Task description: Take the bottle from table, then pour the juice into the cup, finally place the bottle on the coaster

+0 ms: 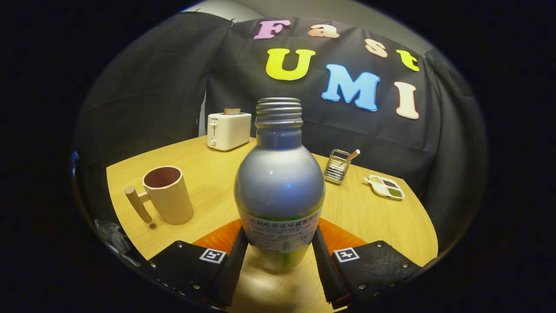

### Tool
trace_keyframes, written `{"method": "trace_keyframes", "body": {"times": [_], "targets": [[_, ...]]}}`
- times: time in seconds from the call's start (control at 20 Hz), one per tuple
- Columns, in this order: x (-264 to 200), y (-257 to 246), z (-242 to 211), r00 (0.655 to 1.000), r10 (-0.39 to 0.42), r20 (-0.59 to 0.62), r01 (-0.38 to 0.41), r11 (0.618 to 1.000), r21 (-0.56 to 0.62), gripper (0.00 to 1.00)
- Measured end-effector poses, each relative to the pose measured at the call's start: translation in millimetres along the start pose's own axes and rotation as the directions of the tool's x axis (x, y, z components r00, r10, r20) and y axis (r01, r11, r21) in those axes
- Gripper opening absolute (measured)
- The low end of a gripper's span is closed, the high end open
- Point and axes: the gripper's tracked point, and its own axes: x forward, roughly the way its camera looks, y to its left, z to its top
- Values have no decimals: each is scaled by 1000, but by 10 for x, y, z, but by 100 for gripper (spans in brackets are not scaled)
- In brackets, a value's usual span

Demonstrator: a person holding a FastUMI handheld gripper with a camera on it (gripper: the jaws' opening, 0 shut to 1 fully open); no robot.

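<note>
I have the gripper (pixel 280 252) clamped on the uncapped juice bottle (pixel 279 187) at its label: smooth, rigid, light, slip-prone.

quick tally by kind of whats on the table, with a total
bottle, upright, uncapped, between the gripper fingers: 1
cup: 1
coaster: 1
toaster: 1
wire holder: 1
divided dish: 1
total: 6
</note>
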Motion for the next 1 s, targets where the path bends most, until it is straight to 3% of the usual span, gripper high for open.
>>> {"method": "trace_keyframes", "body": {"times": [0.55,0.75,1.0], "targets": [[142,266,365,1000,-29,8,30,967,-254,76],[170,273,427,998,-57,10,56,920,-387,76],[182,340,382,999,-51,-18,34,857,-514,76]]}}
